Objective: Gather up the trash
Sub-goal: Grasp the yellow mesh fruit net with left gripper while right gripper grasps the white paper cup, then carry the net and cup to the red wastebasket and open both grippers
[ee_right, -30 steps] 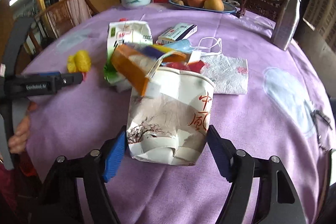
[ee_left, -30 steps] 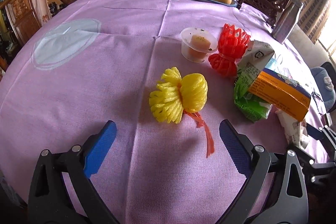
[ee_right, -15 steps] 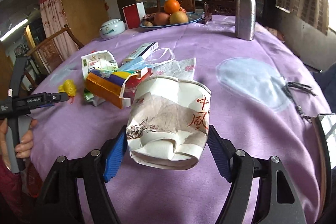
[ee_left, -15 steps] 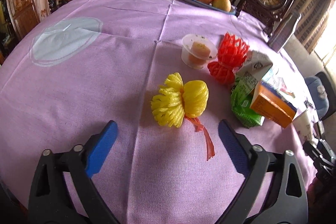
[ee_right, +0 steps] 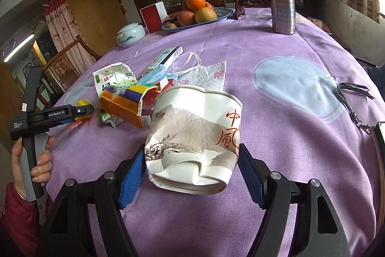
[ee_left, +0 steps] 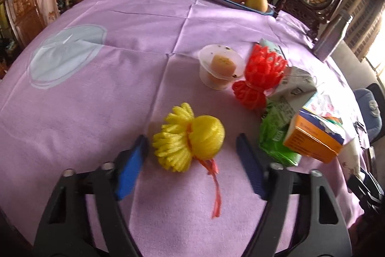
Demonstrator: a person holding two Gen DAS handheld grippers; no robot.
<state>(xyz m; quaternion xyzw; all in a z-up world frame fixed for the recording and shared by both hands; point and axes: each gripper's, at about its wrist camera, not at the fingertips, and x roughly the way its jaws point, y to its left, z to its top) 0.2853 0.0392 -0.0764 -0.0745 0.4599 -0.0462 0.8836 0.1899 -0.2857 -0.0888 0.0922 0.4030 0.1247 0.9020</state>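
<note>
Phone [ee_right: 380,134] cut off at right edge

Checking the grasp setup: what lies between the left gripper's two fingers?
In the left wrist view, the yellow foam net sits between the left gripper fingers; its jaws have just been closing, pads not yet touching.

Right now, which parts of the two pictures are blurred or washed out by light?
Left wrist view: the left gripper fingers are smeared, and the window at the right edge glares white. Right wrist view: sharp overall; the paper cup is crisp.

Red characters 中 and 風 on the crumpled paper cup [ee_right: 195,139], 统一 on the flattened carton [ee_right: 113,81], other print too small to read
</note>
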